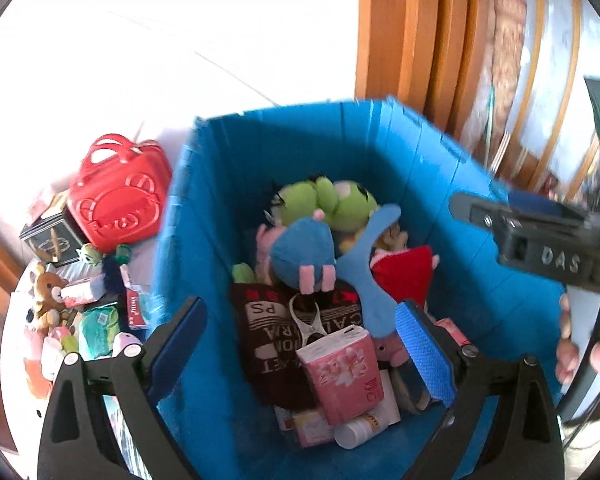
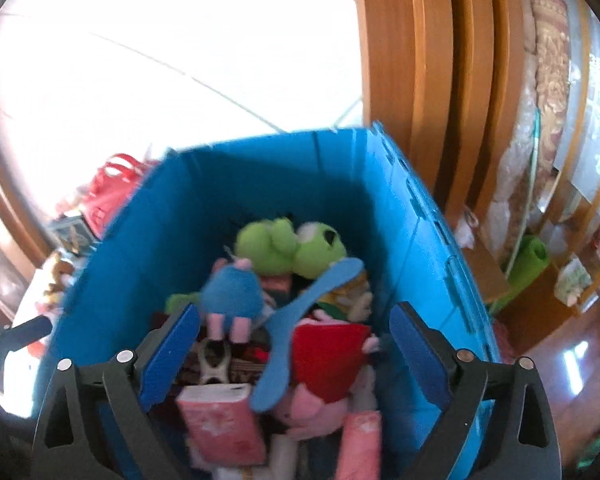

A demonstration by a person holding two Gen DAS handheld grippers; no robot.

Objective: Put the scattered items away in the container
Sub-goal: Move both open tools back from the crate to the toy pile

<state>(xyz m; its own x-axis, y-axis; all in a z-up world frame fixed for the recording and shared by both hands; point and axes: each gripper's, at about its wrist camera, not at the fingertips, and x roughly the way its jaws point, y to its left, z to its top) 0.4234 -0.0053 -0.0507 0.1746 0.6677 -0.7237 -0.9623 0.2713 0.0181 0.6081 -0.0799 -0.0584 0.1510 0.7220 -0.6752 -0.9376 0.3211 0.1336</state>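
Both grippers hang over the blue crate [image 1: 380, 152] right now, and nothing sits between either set of pads. My left gripper [image 1: 304, 344] stands wide and released; my right gripper [image 2: 296, 344] is spread just as wide, empty too. I judge I'm between drops: one load is in, the next pick is not yet begun.

Inside the crate, a green frog plush [image 2: 292, 244] lies at twelve o'clock, a blue plush [image 1: 304, 252] at the centre, a red pouch [image 2: 328, 356] toward three, a pink tissue pack [image 1: 344, 376] at six.

Plenty is left outside. At nine o'clock from the crate, in the left view, I see a red bag [image 1: 120, 196], a teddy bear [image 1: 50, 288] and small packets piled close together.

My next move calls for swinging the left gripper toward nine o'clock and dropping onto one loose item. The red bag looks stiff and bulky; its handles look the easiest hold.
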